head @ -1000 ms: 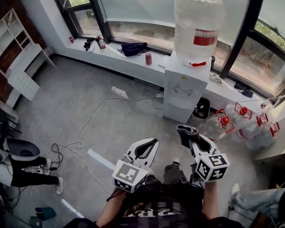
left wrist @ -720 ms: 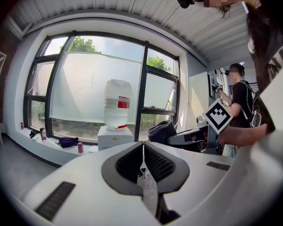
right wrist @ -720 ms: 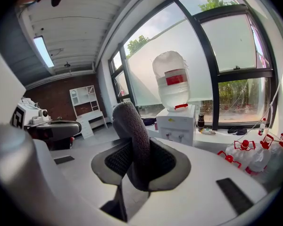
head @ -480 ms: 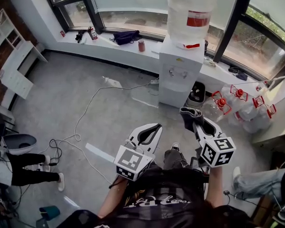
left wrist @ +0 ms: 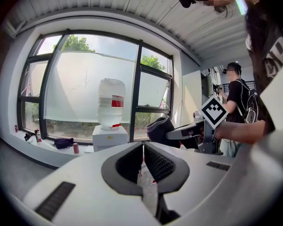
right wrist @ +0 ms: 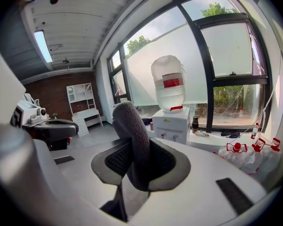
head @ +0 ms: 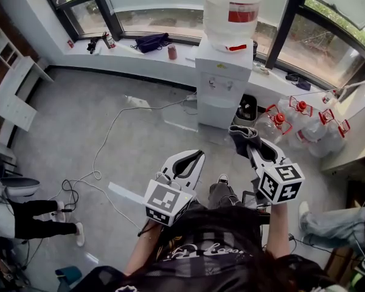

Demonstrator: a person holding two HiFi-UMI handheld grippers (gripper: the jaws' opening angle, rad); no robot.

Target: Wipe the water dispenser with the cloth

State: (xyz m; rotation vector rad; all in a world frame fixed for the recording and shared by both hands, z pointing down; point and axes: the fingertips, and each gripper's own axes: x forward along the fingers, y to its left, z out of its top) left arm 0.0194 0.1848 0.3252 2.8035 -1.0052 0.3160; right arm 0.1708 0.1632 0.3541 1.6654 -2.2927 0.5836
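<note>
The white water dispenser (head: 222, 84) stands against the window sill with a big clear bottle (head: 231, 8) on top. It is a few steps ahead of both grippers. My right gripper (head: 246, 143) is shut on a dark grey cloth (head: 241, 135), which sticks up between its jaws (right wrist: 132, 126). Held beside it at the left, my left gripper (head: 196, 157) is shut with nothing in it. In the right gripper view the dispenser (right wrist: 172, 124) shows straight ahead past the cloth. The left gripper view has the dispenser (left wrist: 110, 138) ahead and the cloth (left wrist: 159, 128) at the right.
Several spare water bottles (head: 304, 126) with red caps lie on the floor right of the dispenser, by a black bin (head: 246, 110). A white cable (head: 109, 142) trails over the grey floor. A person's legs (head: 30, 218) show at the left, another person's leg (head: 331, 224) at the right.
The dispenser has shifted left and higher in the head view as I came nearer to it. Both grippers keep the same pose, the cloth still held in the right one.
</note>
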